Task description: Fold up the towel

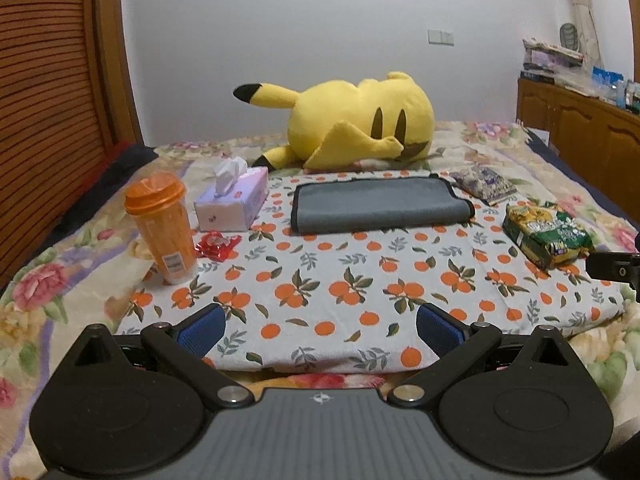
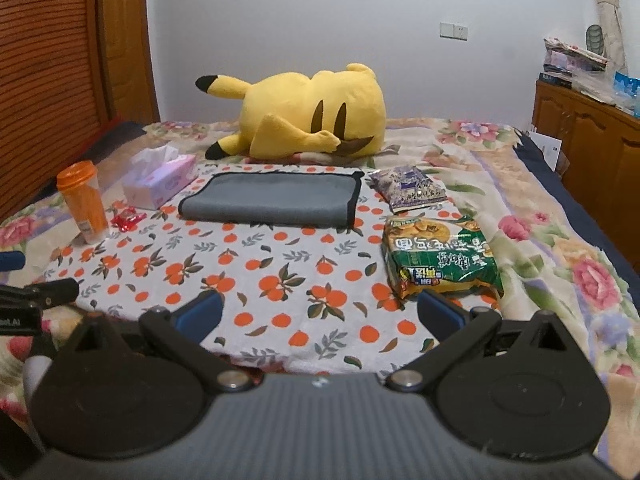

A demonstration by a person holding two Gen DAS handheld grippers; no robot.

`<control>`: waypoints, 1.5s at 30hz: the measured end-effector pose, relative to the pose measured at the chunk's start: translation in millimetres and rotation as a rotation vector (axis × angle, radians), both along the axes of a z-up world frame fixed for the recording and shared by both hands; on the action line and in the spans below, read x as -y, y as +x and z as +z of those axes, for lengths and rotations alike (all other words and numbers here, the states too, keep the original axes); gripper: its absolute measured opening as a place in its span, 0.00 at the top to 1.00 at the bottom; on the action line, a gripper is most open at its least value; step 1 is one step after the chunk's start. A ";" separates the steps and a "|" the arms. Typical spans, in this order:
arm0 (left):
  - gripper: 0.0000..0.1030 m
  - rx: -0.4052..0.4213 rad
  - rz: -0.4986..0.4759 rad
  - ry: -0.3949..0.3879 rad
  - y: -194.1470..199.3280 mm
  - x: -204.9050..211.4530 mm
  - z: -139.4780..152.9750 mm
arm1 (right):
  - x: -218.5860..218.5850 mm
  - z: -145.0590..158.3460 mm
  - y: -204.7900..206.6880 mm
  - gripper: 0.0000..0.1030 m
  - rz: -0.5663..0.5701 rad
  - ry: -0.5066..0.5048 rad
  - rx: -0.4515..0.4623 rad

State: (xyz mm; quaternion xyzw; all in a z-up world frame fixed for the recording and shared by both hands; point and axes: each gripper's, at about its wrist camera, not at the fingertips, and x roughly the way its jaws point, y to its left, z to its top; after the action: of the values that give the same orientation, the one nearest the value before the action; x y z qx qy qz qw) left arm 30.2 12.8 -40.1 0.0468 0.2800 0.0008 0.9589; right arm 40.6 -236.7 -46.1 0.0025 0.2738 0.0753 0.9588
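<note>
Covering floral bed [image 2: 540,216], orange-print cloth [image 1: 360,292], possibly wardrobe [image 1: 48,100]

Ahead of the jaws: printed cloth [image 1: 360,272], matt, soft woven look, orange-fruit pattern. Beyond it, grey towel [image 1: 376,204], matt, fine nap, dark stitched edging. Further ahead: yellow plush toy [image 1: 356,120], fuzzy fabric. Left of the jaws: orange bottle [image 1: 162,228], translucent glossy plastic; tissue box [image 1: 234,204], smooth card with paper tissue; red wrapper [image 1: 216,244], shiny foil. Right of the jaws: green noodle packet [image 2: 440,258], glossy crinkled film. Gripper fingers [image 1: 202,330]: blue, textured pads; matt black plastic linkage with bright metal pivots.
</note>
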 end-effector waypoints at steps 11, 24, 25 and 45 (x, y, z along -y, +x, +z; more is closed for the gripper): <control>0.00 0.079 0.000 -0.012 -7.9 -1.6 9.5 | 1.1 4.0 -5.1 0.00 -0.004 0.011 0.051; 0.00 0.128 -0.005 -0.011 -13.0 -2.0 14.2 | 4.2 7.2 -9.7 0.00 -0.015 0.025 0.091; 0.00 0.134 -0.003 -0.008 -13.4 -1.9 14.6 | 4.3 7.4 -9.9 0.00 -0.015 0.026 0.093; 0.00 0.191 -0.004 -0.019 -20.4 -3.1 21.2 | 8.0 13.0 -17.3 0.00 -0.027 0.047 0.154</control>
State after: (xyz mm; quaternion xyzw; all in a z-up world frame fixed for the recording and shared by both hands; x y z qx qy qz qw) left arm 9.8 15.8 -18.8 0.0379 0.1871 0.0009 0.9816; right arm 23.4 -244.7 -33.1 0.0229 0.1973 0.0686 0.9777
